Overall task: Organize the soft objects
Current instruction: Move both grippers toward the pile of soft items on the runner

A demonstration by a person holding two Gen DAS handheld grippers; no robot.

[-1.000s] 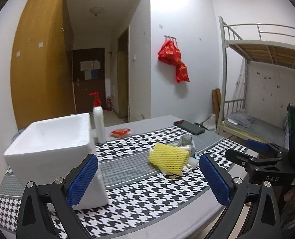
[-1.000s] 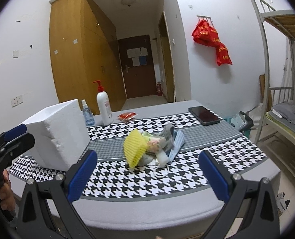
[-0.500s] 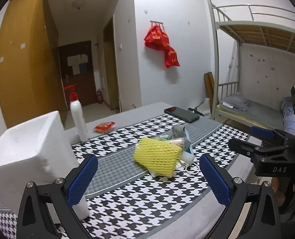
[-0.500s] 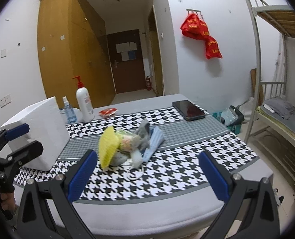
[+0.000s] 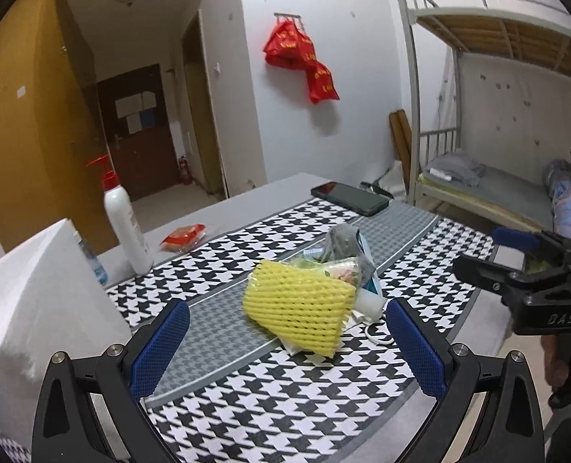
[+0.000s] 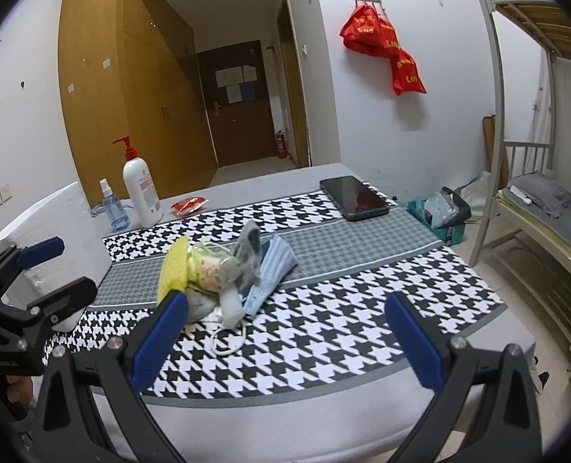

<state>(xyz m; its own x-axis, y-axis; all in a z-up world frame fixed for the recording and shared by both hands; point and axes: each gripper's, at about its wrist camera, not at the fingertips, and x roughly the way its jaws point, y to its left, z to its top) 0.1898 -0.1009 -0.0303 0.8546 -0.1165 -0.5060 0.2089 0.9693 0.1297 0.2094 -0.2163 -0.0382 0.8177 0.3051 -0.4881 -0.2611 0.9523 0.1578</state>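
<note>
A pile of soft things lies in the middle of the houndstooth table cloth (image 5: 285,393). It holds a yellow foam net (image 5: 299,303), a grey cloth (image 5: 341,245), a clear bag of small items (image 6: 212,270) and a blue face mask (image 6: 271,270). A white foam box (image 5: 26,301) stands at the table's left end. My left gripper (image 5: 285,328) is open and empty, a short way before the yellow net. My right gripper (image 6: 287,320) is open and empty too, with the pile just beyond its left finger. Each gripper shows in the other's view: the right gripper (image 5: 493,254), the left gripper (image 6: 65,268).
Behind the pile stand a white pump bottle (image 5: 125,223) and a small spray bottle (image 6: 111,208), with a red packet (image 5: 183,233) beside them. A black phone (image 5: 349,198) lies at the far right of the table. A bunk bed (image 5: 478,193) is to the right.
Both grippers have come closer to the pile. The left wrist view has swung right, so the foam box now sits at its left edge. Both stay open.
</note>
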